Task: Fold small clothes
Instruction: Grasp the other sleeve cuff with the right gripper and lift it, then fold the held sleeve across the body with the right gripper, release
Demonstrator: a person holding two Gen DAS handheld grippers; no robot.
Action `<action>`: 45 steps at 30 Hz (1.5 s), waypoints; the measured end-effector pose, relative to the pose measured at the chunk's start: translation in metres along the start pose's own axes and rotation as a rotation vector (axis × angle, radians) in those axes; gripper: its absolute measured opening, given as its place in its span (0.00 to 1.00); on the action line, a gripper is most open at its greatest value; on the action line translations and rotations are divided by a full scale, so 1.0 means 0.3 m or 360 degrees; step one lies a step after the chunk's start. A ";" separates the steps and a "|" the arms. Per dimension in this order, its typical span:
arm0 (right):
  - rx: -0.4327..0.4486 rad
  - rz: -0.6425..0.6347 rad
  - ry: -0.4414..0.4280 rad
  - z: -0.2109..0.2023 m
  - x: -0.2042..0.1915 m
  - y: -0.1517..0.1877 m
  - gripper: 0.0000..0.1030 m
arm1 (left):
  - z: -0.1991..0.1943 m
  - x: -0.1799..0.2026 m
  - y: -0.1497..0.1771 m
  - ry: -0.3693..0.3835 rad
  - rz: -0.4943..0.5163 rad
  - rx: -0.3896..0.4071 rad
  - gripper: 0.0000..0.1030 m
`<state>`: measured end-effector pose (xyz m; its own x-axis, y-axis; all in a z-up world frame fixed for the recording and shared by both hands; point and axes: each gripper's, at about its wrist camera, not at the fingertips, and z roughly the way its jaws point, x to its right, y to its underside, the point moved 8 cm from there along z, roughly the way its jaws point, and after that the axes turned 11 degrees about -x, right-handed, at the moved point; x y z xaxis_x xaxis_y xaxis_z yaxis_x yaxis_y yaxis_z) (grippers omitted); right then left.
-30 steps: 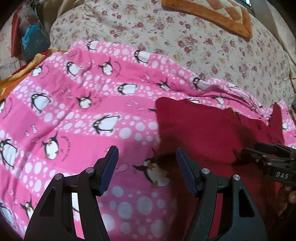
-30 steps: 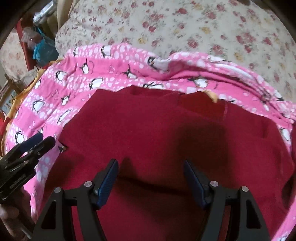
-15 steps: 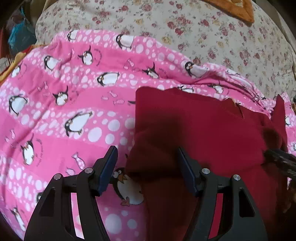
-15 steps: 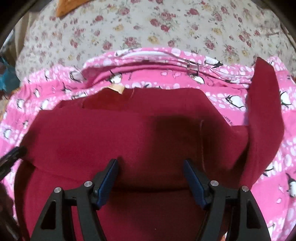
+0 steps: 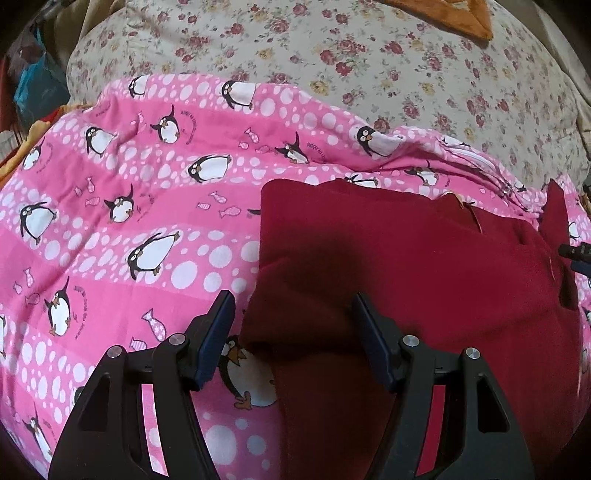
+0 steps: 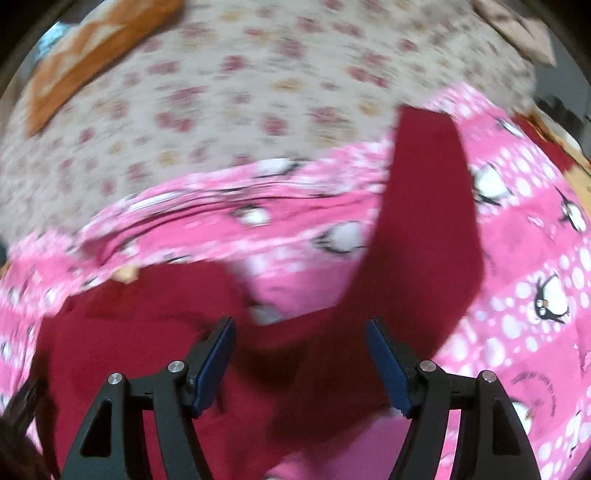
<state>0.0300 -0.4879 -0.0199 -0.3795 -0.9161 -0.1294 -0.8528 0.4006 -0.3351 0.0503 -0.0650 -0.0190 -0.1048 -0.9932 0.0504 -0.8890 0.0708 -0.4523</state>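
A dark red garment lies on a pink penguin-print blanket, its left side folded over. My left gripper is open and empty, hovering over the garment's left folded edge. In the blurred right wrist view, my right gripper is open and empty above the garment's right part, where one red sleeve stretches away across the blanket. The right gripper's tip shows at the left wrist view's right edge.
A cream floral bedsheet lies beyond the blanket, with an orange cloth at the far end. A blue bag and clutter sit at the far left. An orange fabric edge peeks from under the blanket.
My right gripper has swung right, from over the garment's middle to its right sleeve. My left gripper moved right onto the garment's left edge, then held almost still. Both stayed open.
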 end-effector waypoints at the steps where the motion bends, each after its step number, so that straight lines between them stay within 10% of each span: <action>1: -0.0013 0.0032 0.0033 0.018 0.032 -0.017 0.68 | 0.001 0.000 -0.001 -0.0002 0.0003 0.0001 0.64; 22: 0.0256 0.0185 0.0142 0.087 0.265 -0.428 0.68 | 0.036 0.020 -0.006 0.0028 0.0032 -0.0039 0.64; 32: 0.0186 0.0171 0.0131 0.199 0.304 -0.553 0.38 | 0.062 0.019 -0.010 0.0054 0.0019 -0.0062 0.64; 36: 0.0191 0.0185 0.0041 0.179 0.327 -0.563 0.11 | 0.063 0.018 -0.011 0.0057 0.0017 -0.0065 0.64; 45: 0.0270 0.0034 -0.0293 -0.077 0.253 -0.479 0.09 | 0.003 -0.002 -0.024 0.0016 -0.0001 0.0018 0.64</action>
<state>0.1153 -0.6146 0.0400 -0.3119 -0.9012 -0.3008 -0.7669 0.4257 -0.4802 0.0571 -0.0651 -0.0166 -0.1090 -0.9923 0.0595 -0.8841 0.0694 -0.4621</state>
